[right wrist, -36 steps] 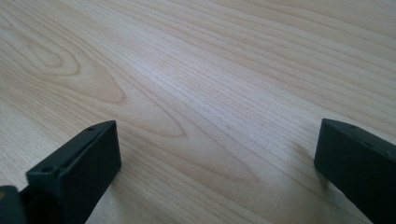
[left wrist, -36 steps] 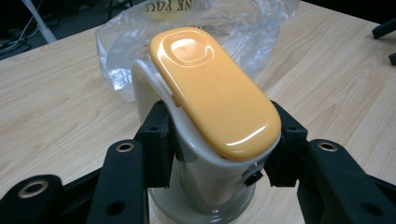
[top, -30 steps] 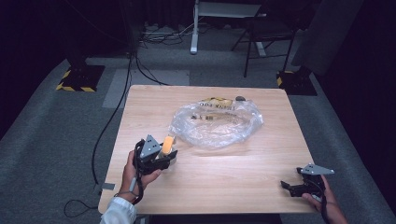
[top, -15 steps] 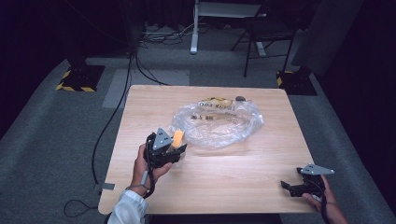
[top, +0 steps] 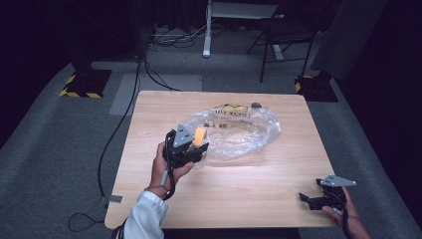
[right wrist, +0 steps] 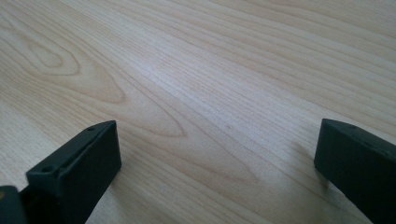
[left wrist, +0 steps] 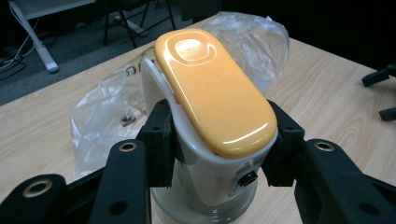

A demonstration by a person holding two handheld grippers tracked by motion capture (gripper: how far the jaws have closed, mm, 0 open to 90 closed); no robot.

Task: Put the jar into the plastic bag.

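The left gripper [top: 191, 149], jaws clamped on an orange-topped white device [left wrist: 212, 100], has advanced up the table [top: 249, 194] to the clear plastic bag [top: 239, 132] (likely its destination). The right gripper [top: 318, 199] rests wide open, empty. The bag's contents are indistinct.

Orange-topped white device [left wrist: 212, 98], clear plastic bag [top: 239, 132], pale wood-grain table [top: 278, 174], black fingers [left wrist: 161, 135]

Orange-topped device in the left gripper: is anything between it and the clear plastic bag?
Nothing visible. The left gripper grips the orange-topped device between its fingers, right beside the clear plastic bag, with no object between.
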